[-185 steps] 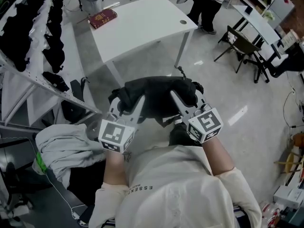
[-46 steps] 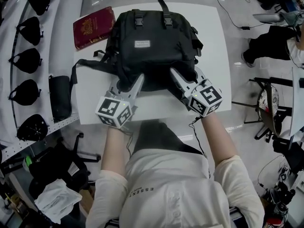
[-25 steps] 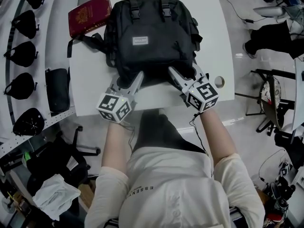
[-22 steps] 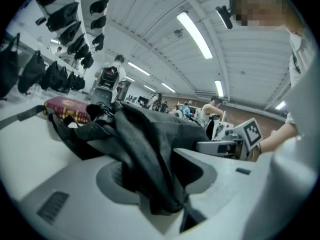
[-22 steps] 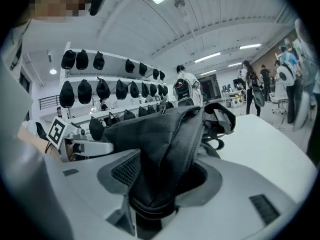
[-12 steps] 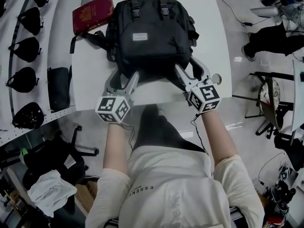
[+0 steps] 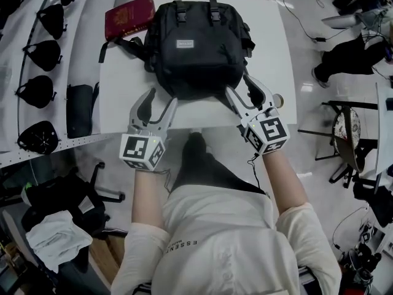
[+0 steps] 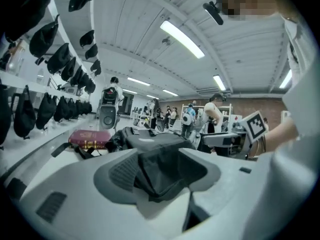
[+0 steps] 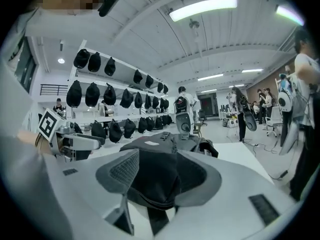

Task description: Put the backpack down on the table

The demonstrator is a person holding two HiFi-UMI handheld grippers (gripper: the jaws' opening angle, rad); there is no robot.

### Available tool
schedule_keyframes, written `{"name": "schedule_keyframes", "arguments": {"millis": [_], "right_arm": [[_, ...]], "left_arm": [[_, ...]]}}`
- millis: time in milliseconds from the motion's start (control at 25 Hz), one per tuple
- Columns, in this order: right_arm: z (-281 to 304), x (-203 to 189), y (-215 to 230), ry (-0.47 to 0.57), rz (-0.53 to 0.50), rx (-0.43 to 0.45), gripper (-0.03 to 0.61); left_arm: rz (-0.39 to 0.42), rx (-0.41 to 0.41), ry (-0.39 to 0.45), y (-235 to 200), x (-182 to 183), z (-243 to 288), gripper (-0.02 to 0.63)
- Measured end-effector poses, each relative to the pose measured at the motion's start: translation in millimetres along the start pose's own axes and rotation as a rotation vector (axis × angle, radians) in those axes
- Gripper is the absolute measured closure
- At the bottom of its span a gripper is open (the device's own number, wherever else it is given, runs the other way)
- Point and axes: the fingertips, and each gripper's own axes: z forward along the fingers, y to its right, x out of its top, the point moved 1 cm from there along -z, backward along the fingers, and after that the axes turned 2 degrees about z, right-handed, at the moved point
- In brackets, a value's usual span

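The backpack (image 7: 198,48) lies flat on the white table (image 7: 273,48), front panel and label up, top handle toward the far edge. It rests on the tabletop with no support from either tool. One strap (image 7: 116,43) trails off its left side across the table. A red book (image 7: 129,17) sits at the far-left corner, just beside the backpack.

The left gripper (image 7: 158,105) is at the pack's near-left corner. Its jaws have just been opening and are now spread wide. The left gripper view shows dark backpack fabric in the gap, with the pads clear of it: released.

The right gripper (image 7: 249,97) is at the near-right corner. Its jaws have likewise just been opening and stand wide apart. The near edge of the pack shows between them, not pinched: released.

Both tools sit over the near edge of the table. Black bags (image 7: 37,91) hang along the rack at the left.
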Motion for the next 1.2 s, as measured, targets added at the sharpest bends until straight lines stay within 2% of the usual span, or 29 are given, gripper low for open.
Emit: {"name": "schedule_keyframes", "arguments": {"millis": [160,360,440,480,680,880,1200], "right_arm": [[-11.4,17.9,-22.4,0.019,0.044,0.078,0.343],[-29.7,41.1,-38.2,0.070,0.034,0.115,0.500],[-35.9,50.8,-43.9,0.100,0.033,0.136,0.533],[-39.4,55.3,-45.8,0.116,0.031,0.142,0.548],[-53.5,77.7,-49.8,0.174,0.006,0.145,0.563],[-58.6,82.9,-53.5,0.174,-0.040,0.146,0.564],[-60.2,97.6,-60.0,0.176,-0.081,0.167,0.565]], "left_arm": [[0.037,-0.076,0.045,25.7,21.7,-12.8,0.401],[0.127,-0.075,0.063,48.0,43.8,-27.3,0.512],[0.150,-0.048,0.084,50.9,52.7,-32.9,0.591],[0.153,-0.038,0.093,51.9,56.6,-35.9,0.607],[0.181,-0.051,0.117,61.3,76.5,-46.1,0.611],[0.239,-0.041,0.094,69.7,88.4,-49.3,0.611],[0.240,-0.035,0.121,65.9,106.5,-49.3,0.609]]}}
